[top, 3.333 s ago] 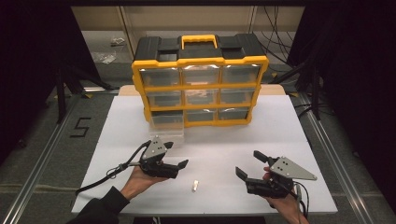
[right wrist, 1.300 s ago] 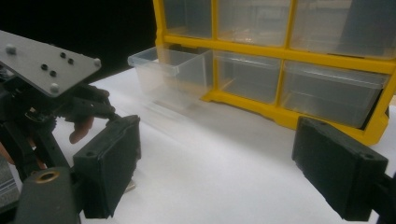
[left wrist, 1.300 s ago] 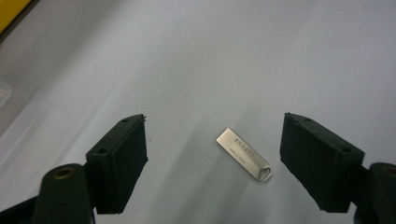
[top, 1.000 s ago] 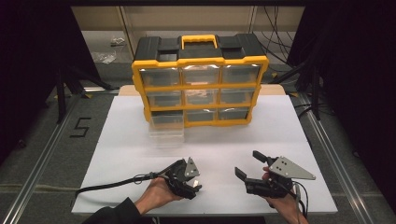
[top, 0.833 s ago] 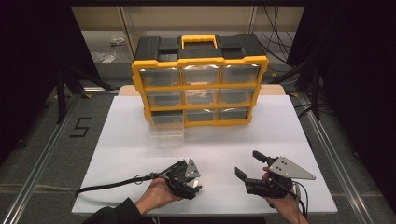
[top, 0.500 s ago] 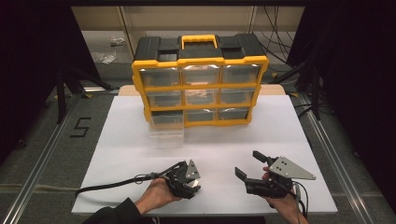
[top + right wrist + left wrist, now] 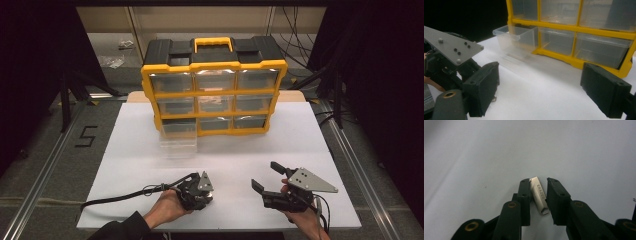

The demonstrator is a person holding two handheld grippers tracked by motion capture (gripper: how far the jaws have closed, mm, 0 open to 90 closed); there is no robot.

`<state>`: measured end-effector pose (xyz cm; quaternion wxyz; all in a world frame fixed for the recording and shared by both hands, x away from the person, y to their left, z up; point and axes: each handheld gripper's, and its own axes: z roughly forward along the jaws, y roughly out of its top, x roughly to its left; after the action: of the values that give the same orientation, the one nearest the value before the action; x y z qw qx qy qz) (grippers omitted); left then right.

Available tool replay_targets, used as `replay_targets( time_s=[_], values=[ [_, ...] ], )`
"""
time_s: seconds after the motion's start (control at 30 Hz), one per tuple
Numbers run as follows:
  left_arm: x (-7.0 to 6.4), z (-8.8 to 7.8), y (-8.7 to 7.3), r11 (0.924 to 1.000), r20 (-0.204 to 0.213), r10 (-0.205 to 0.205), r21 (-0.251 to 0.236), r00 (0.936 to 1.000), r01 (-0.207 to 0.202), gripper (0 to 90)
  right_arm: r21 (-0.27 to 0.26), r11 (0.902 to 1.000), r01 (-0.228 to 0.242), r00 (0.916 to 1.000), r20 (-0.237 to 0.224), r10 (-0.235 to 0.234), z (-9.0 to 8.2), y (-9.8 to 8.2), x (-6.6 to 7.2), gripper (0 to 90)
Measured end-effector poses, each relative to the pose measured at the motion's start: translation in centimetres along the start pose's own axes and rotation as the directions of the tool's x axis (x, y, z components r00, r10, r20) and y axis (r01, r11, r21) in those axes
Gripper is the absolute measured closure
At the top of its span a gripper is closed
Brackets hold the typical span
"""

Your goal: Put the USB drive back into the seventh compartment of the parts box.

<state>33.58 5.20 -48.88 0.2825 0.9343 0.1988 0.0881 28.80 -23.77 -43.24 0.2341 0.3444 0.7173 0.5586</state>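
The left gripper's (image 7: 538,200) fingers (image 7: 525,195) straddle a small silver USB stick (image 7: 539,195) lying flat on the white table (image 7: 125,150), slightly spread and seemingly not yet pinching. Judged step: closing to grasp. Next likely carry to the pulled-out clear drawer (image 7: 177,137) of the yellow organizer (image 7: 215,85). The right gripper (image 7: 272,177) rests nearby, fingers wide apart, path unobstructed

Lab: white table (image 7: 320,145) on aluminium rails (image 7: 45,165) (black curtains (image 7: 30,65) around).
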Motion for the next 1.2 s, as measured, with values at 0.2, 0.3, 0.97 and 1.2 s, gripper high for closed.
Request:
replay_targets(
  time_s=[0.2,0.3,0.97,1.2],
  values=[
    [0.1,0.0,0.0,1.0,0.014,-0.007,0.003,0.9999,0.007,77.3,-0.001,1.0,0.002,1.0,0.0,-0.002,0.0,0.0,0.0,16.5],
    [0.1,-0.1,-0.1,1.0,0.011,-0.002,-0.002,0.9999,0.002,78.0,-0.001,1.0,0.002,1.0,0.0,-0.002,0.0,0.0,0.0,16.5],
    [1.4,-1.9,0.1,0.9936,0.022,-0.054,-0.098,0.9983,0.056,78.4,0.001,1.0,0.0,1.0,0.0,0.0,0.0,0.0,0.0,16.5],
    [2.2,-3.2,0.3,0.9821,-0.012,-0.085,-0.17,0.9963,0.082,78.3,0.0,1.0,0.0,1.0,0.0,0.0,0.0,0.0,0.0,16.5]
  ],
)
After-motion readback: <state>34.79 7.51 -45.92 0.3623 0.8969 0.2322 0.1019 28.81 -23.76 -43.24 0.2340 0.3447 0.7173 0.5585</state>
